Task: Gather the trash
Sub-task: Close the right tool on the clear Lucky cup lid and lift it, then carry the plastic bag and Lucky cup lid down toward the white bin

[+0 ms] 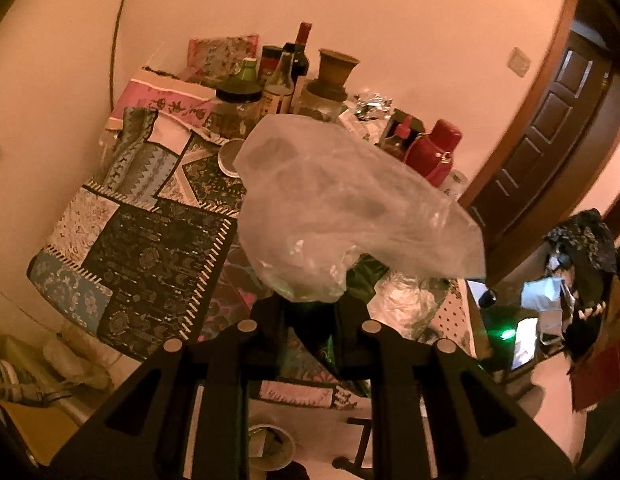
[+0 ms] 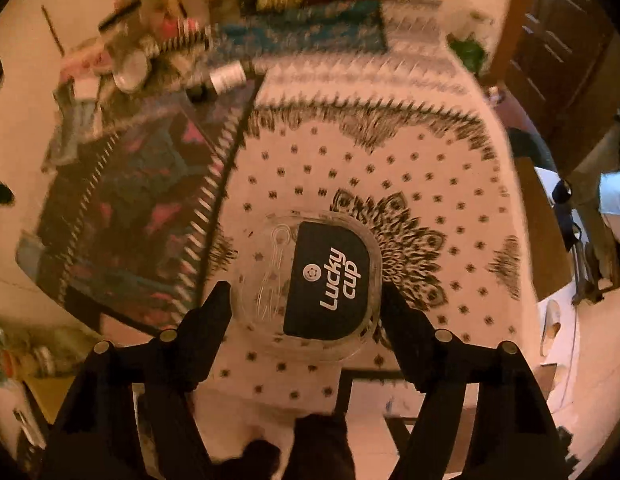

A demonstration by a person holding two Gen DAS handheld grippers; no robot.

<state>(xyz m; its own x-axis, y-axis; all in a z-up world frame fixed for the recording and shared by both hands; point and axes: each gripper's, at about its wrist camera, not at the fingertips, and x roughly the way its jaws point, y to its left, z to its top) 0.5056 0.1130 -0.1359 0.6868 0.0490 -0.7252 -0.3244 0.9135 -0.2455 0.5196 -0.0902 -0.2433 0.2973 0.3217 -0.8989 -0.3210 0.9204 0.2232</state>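
The clear plastic lid (image 2: 308,280), printed "Lucky cup" on a dark label, lies flat on the dotted cloth of the table (image 2: 429,140) at the centre of the right wrist view. It looks light, thin and somewhat springy; a hard squeeze would likely bow it, and its smooth rim may slip. The best hold is probably across its outer rim, at opposite sides, with a moderate squeeze. The right gripper (image 2: 308,304) stands spread wide, one finger at each side of the lid; whether the tips touch the rim I cannot tell, and nothing is clamped yet.

In the left wrist view a crumpled translucent plastic bag (image 1: 345,208) fills the middle of the frame, raised above the table. It is soft, nearly weightless and shapeless, so a pinch on a gathered fold serves well. The left gripper (image 1: 311,300) is clenched on its lower bunched end.

Beyond it, in the upper middle of the frame, stand bottles (image 1: 294,68), a brown pot (image 1: 335,70) and a red flask (image 1: 433,152) on the patchwork cloth (image 1: 150,240).
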